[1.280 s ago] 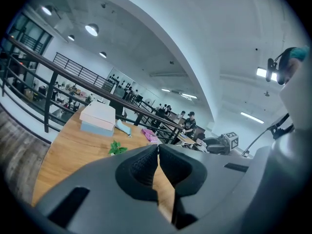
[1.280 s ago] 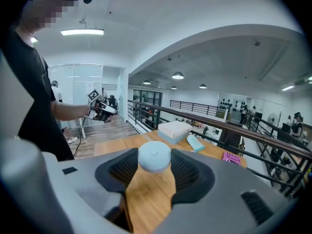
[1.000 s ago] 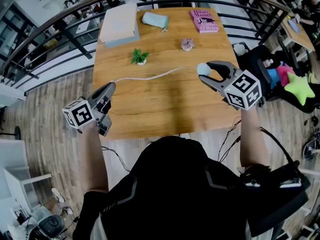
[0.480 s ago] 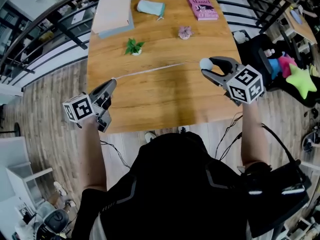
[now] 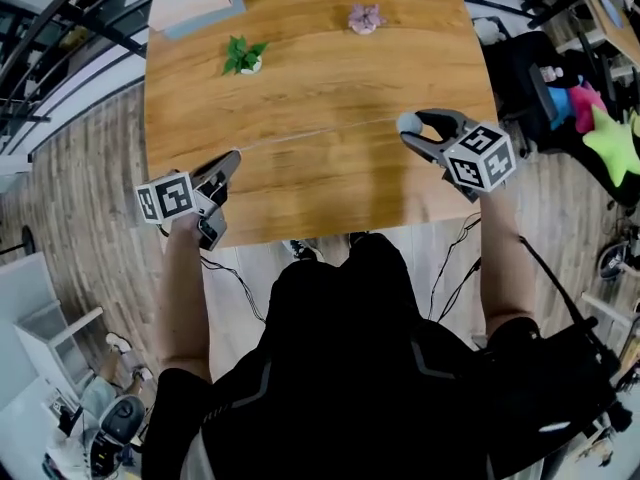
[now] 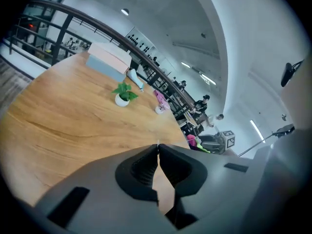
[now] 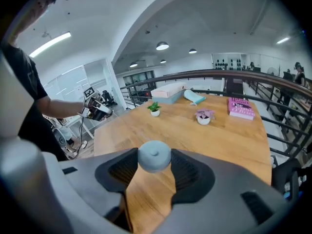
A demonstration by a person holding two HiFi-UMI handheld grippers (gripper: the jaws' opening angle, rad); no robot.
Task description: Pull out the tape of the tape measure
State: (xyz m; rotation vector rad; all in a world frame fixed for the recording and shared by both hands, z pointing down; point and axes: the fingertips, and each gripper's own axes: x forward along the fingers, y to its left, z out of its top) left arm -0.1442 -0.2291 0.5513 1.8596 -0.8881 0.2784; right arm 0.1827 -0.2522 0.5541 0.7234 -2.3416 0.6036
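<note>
Head view: left gripper [image 5: 232, 158] is clamped tight on the end of the thin white tape [image 5: 320, 135]. Right gripper [image 5: 412, 130] grips the round grey-blue tape measure [image 5: 408, 122]. The tape spans between them over the near part of the wooden table [image 5: 330, 78].
Left gripper view: jaws together, tape barely visible at the tips.
Right gripper view: jaws wide, both pads pressing on the tape measure.
</note>
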